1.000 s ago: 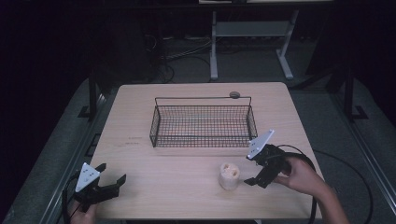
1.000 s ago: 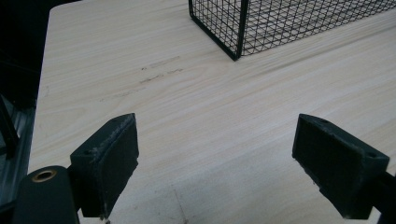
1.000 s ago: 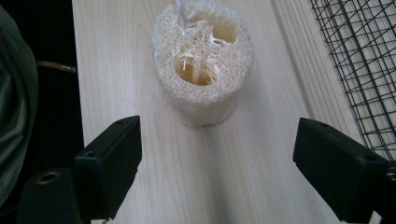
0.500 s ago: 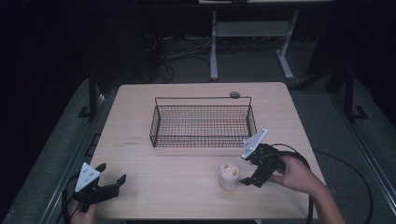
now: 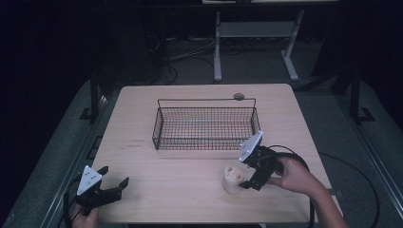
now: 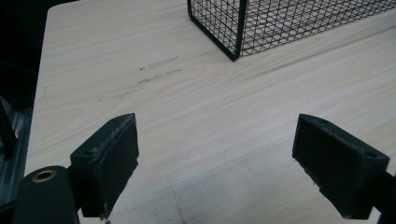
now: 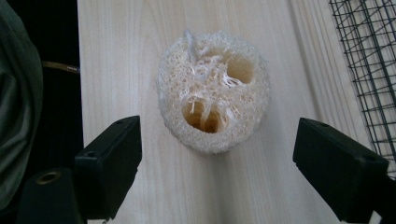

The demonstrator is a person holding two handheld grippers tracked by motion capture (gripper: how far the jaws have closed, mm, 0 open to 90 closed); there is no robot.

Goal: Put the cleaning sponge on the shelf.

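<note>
pale loofah (image 7: 214, 91) unmoved, right gripper (image 7: 217, 172) now closer, jaws wide

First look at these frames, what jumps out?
The pale loofah sponge stands on end near the table's front right, its holes facing up, right in front of the right tool, whose jaws are spread wide on either side of it without touching. Behind it, an empty black wire basket sits mid-table. The left tool rests open at the front left corner, away from both.
</note>
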